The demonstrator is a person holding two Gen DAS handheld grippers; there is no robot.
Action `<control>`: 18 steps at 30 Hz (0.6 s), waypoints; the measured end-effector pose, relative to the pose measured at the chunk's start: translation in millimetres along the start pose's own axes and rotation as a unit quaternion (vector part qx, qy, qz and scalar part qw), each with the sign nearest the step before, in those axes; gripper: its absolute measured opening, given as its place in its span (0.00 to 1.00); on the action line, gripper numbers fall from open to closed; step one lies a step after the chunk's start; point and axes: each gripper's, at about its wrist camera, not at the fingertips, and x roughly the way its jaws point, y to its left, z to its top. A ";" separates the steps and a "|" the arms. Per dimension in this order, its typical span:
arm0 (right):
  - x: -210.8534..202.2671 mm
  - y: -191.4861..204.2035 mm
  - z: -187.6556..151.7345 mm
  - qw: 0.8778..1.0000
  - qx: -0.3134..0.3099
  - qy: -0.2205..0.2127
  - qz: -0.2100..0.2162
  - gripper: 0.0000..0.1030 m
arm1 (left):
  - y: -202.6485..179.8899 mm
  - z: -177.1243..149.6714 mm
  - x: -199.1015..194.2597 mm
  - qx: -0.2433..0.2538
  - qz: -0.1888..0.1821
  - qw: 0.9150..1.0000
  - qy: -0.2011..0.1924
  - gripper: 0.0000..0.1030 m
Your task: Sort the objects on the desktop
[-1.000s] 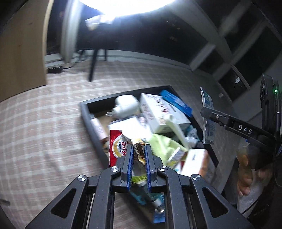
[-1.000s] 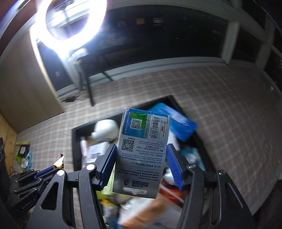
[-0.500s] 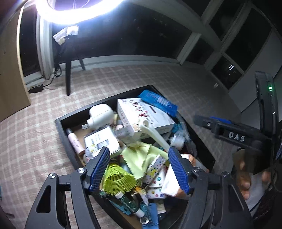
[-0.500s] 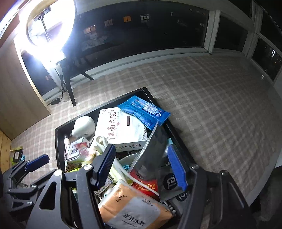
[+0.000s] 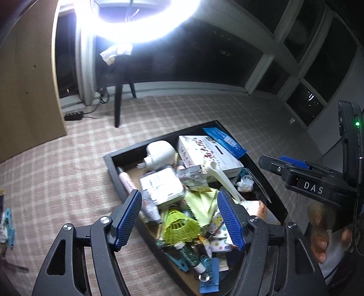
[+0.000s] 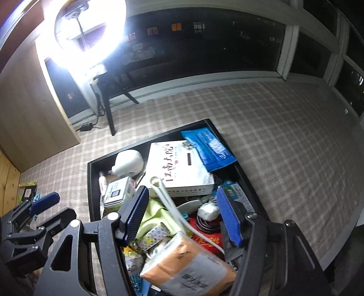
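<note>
Both tongs have let go since a second ago: back then the left one was pinched on a snack packet and the right one held a card-backed pack, and now both of them are spread wide with nothing between the pads. All the desktop stuff sits piled in the black tray [image 5: 115,173] on the checked tablecloth [image 5: 56,177]. Left gripper [image 5: 185,219] hangs over the near end of the tray, and right between its blue pads you get the yellow-green shuttlecock [image 5: 180,225] with a yellow cloth [image 5: 203,200] just past it and a white tin [image 5: 161,186] a bit further out toward the left finger. Beyond that, a white round charger [image 5: 159,153] and a big white box [image 5: 208,154] with a blue pouch [image 5: 224,142] leaning on its far right edge. From the right gripper [image 6: 183,216] it's the same pile: a white cable [image 6: 173,205] runs up between the fingers, an orange tissue pack [image 6: 191,264] is right under the near side, the box [image 6: 179,166] and pouch [image 6: 209,145] sit further ahead, charger [image 6: 128,162] ahead and left. Way off left of the left tongs, some small clips [image 5: 8,223] lie on the cloth at the frame edge. Ring light [image 5: 141,20] blasting at the back, so the far side is mostly glare and dark windows.
</note>
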 end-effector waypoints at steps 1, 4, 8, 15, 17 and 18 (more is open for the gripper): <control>-1.0 3.6 -0.5 1.000 -0.004 -0.001 0.003 0.59 | 1.6 -0.3 -3.4 0.001 0.006 1.000 -0.004 0.65; -5.1 14.8 -1.4 1.000 -0.015 -0.004 0.010 0.59 | 7.4 -1.0 -14.3 -0.001 0.017 1.000 -0.015 0.65; -10.0 31.7 -2.9 0.999 -0.030 -0.006 0.023 0.59 | 16.7 -2.5 -28.8 -0.010 0.031 0.999 -0.028 0.65; -15.2 63.3 -7.8 0.997 -0.062 -0.008 0.042 0.60 | 37.9 -12.9 -50.5 -0.035 0.061 0.997 -0.042 0.65; -15.3 71.8 -10.0 0.996 -0.070 -0.007 0.049 0.60 | 47.2 -17.7 -55.2 -0.048 0.072 0.995 -0.041 0.66; -15.0 77.2 -11.8 0.996 -0.075 -0.004 0.053 0.60 | 52.1 -20.8 -57.4 -0.054 0.077 0.995 -0.041 0.66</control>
